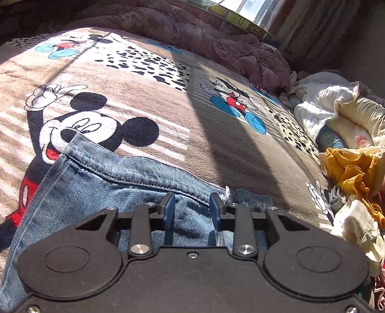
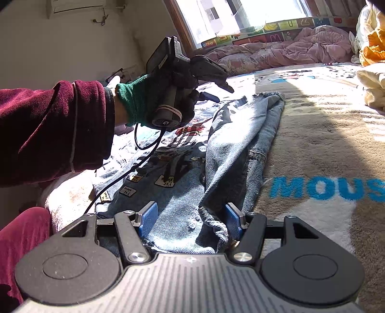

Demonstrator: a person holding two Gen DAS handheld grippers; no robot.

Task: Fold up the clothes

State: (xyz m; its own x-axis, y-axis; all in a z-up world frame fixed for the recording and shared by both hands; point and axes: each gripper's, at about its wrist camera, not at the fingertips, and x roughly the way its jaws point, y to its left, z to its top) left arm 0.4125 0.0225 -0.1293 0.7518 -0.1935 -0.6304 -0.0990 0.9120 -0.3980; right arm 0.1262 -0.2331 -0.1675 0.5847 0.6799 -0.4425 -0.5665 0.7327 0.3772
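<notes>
Nearest, the right gripper [image 2: 190, 219] hangs low over the denim jacket [image 2: 235, 144], jaws about half wide; a bunched fold of denim lies between the blue pads without either pad pressing on it. The jacket lies spread on the cartoon-mouse blanket [image 2: 324, 134] covering the bed, one panel folded over lengthwise, printed patches showing on its flat part.

The left gripper [image 1: 192, 208] is above the jacket's far stitched edge, jaws narrowly parted, nothing clamped between them; frayed white threads sit just beside one pad. In the right wrist view a green-gloved hand [image 2: 142, 101] with a maroon sleeve [image 2: 53, 130] carries that gripper, a black cable [image 2: 144, 154] trailing from it across the jacket.

To the side of the jacket, at the blanket's edge, lies a loose heap of clothes [image 1: 349, 125]: white and cream pieces with a mustard knit garment [image 1: 351, 173] on top, well apart from the denim. Farther back, a rumpled mauve quilt [image 1: 216, 43] runs along the bed beneath the window [image 2: 240, 16]. No containers are seen.
</notes>
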